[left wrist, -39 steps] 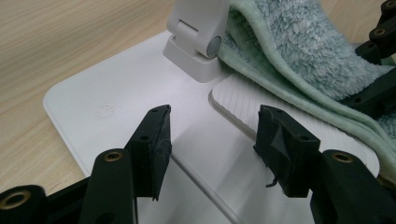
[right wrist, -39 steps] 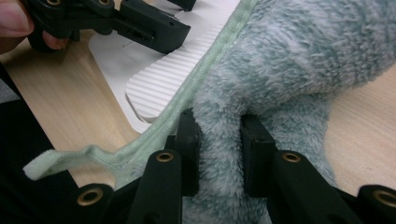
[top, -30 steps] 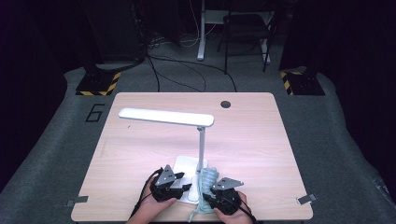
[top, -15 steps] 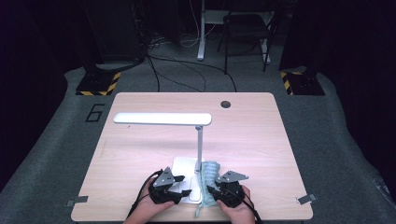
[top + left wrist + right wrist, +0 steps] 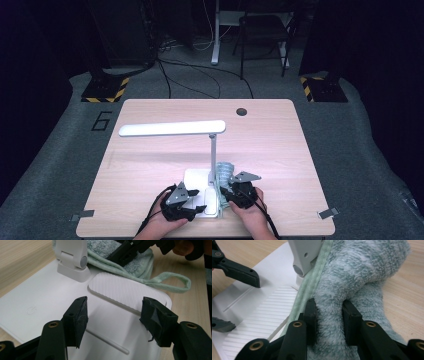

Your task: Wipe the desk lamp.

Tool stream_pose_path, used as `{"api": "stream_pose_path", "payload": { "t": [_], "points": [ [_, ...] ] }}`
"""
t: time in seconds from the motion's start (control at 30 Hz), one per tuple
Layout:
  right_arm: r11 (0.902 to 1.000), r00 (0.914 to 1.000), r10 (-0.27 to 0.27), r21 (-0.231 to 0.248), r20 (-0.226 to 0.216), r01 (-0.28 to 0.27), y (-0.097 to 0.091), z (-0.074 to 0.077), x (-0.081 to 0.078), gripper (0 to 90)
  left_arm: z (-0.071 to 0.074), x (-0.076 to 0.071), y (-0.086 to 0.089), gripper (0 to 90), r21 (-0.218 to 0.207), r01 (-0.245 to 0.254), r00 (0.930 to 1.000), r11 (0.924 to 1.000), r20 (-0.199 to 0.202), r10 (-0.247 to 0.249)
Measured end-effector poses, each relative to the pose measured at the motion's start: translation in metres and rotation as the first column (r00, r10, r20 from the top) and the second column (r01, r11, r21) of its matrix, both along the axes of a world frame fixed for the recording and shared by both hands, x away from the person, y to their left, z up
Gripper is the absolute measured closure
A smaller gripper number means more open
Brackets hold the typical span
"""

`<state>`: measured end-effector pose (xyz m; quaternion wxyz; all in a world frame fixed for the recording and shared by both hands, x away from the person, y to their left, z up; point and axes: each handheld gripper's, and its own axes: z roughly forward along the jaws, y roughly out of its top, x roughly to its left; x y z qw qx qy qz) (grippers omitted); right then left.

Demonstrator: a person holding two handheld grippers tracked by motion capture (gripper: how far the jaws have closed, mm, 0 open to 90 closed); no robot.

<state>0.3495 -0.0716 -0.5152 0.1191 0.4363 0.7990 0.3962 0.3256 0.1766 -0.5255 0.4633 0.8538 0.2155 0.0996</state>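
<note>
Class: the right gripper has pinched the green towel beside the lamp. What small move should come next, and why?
Probably draw the towel across the white lamp base: the right gripper pinches a fold beside it, and the left gripper hangs open above.

A pale wooden table (image 5: 150,165) with rounded corners stood on grey floor. It had a dark round hole (image 5: 242,111) near its far edge. A white desk lamp (image 5: 200,192) stood on its flat base near the front edge, and a green towel (image 5: 223,172) lay just beside that base, touching it.
</note>
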Motion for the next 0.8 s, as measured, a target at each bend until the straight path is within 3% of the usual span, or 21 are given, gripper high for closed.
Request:
{"api": "stream_pose_path", "payload": {
  "t": [0.23, 0.6, 0.8],
  "points": [
    [0.9991, 0.9991, 0.042, -0.007, 0.006, -0.042, 0.0, 0.0, -0.013, 70.2, 0.0, 0.0, -0.002, 38.6, 0.003, 0.009, 1.0, 1.0, -0.004, -0.009],
    [0.9947, 0.9947, 0.103, -0.005, 0.006, -0.103, -0.005, -0.001, -0.046, 71.3, 0.0, 0.0, -0.003, 39.2, -0.005, -0.02, 0.9998, 0.9998, -0.001, 0.02],
    [0.9916, 0.9918, 0.128, 0.022, -0.006, -0.128, -0.013, 0.001, -0.06, 70.5, 0.0, 0.001, -0.003, 39.2, -0.001, -0.008, 0.9999, 1.0, -0.007, 0.008]
  ]
}}
